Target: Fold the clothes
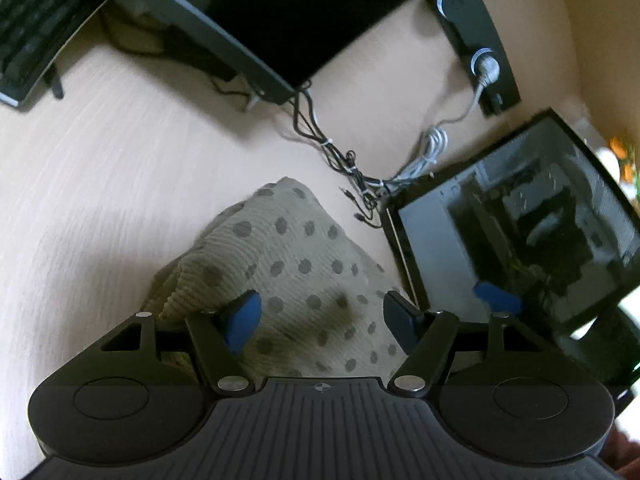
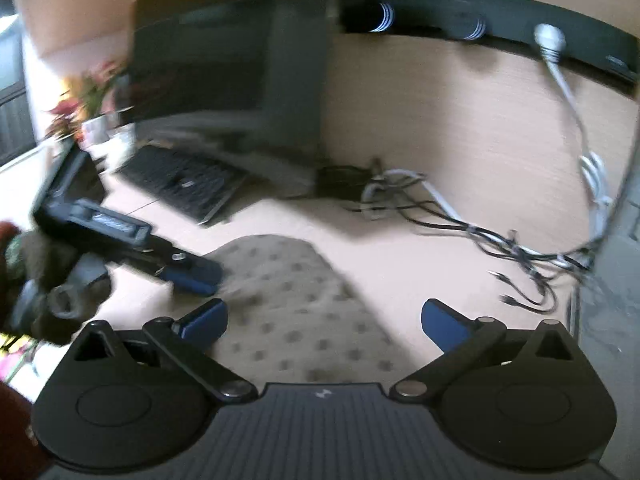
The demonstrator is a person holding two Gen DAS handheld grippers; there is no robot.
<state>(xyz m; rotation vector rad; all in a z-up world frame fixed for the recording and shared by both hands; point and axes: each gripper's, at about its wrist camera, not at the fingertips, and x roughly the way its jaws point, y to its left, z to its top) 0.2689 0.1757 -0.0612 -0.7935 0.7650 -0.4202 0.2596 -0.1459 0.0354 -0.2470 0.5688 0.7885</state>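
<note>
A beige cloth with grey dots lies in a folded heap on the pale wooden desk. My left gripper hovers over its near part, jaws apart, nothing pinched between the blue pads. In the right wrist view the same cloth lies ahead of my right gripper, which stands wide open and empty above its near edge. The left gripper's blue finger shows at the cloth's left side, held by a person's hand. A blue finger of the right gripper shows at the right of the left wrist view.
A monitor and a keyboard stand at the back. A bundle of cables runs to a black power strip. A glass-sided computer case stands right of the cloth. Flowers sit far left.
</note>
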